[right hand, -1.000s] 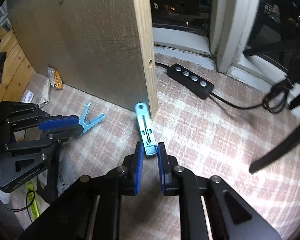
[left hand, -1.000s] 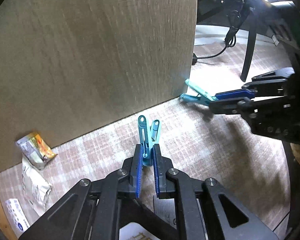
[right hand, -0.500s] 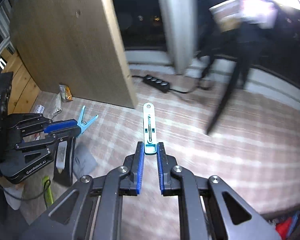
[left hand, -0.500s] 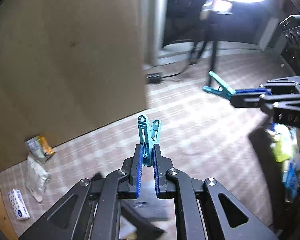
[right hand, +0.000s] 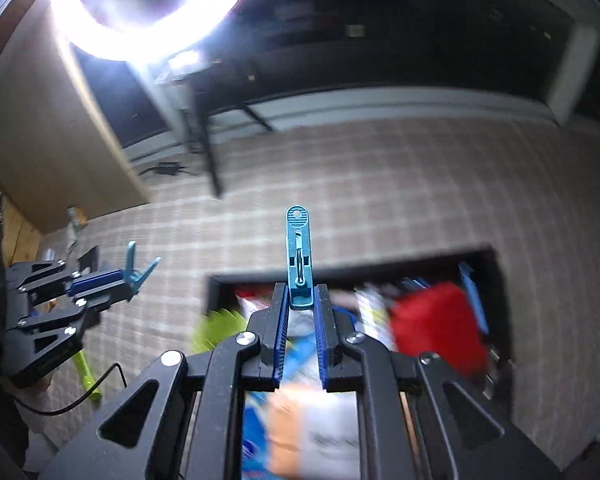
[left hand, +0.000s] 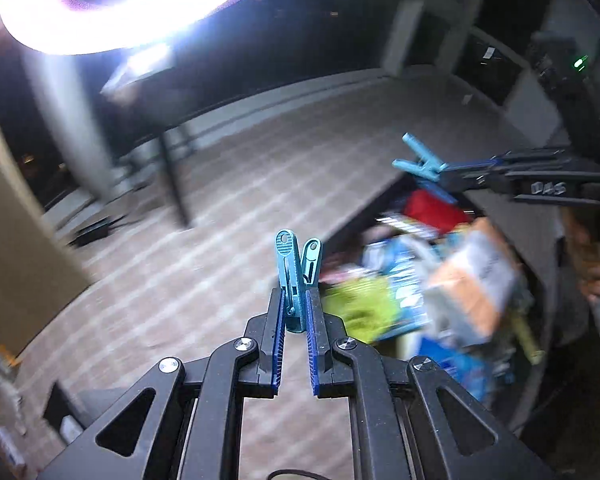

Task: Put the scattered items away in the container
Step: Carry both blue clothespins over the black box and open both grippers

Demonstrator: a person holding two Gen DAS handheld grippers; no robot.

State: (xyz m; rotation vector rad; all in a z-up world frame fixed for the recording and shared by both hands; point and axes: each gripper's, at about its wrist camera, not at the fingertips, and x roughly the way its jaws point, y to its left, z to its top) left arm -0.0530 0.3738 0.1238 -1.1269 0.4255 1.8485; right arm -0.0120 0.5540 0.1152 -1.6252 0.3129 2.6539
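- Checked carpet (right hand: 380,184) covers the floor of a dim room, with a bright ring light (right hand: 148,8) glaring at the top of both views and dark windows behind.
- Each tool carries a teal clothes peg. The left tool (left hand: 296,312) is clamped on the left peg (left hand: 296,276), whose two handle ends splay upward past the blue pads. The right tool (right hand: 300,308) is clamped on the right peg (right hand: 299,256), seen edge-on and standing straight out from the pads.
- Both pegs are off the floor and in the air, near a dark-walled container (right hand: 220,280) already crowded with things: a red item (right hand: 432,320), a lime-green one (right hand: 216,328), blue-and-white packets and an orange-and-white packet (left hand: 472,280). All of these are smeared by blur, so what they are is hard to tell.
- Judging by this, the step in hand is the carry: both pegs are lifted and arriving at the container, not yet let go.
- My guess at the next move: bring each tool over the open top, clear of the rim, and part the pads so the pegs fall inside. They are light and should settle on the pile.
- Left wrist view shows the right tool from the side, its peg roughly above the container's far edge, and a person's hand at the right margin.
- Right wrist view shows the container's near rim and corner squarely, the left tool off to the left over bare carpet, a wooden panel (right hand: 40,128) beyond it, and a green stick (right hand: 86,372) lying on the floor.
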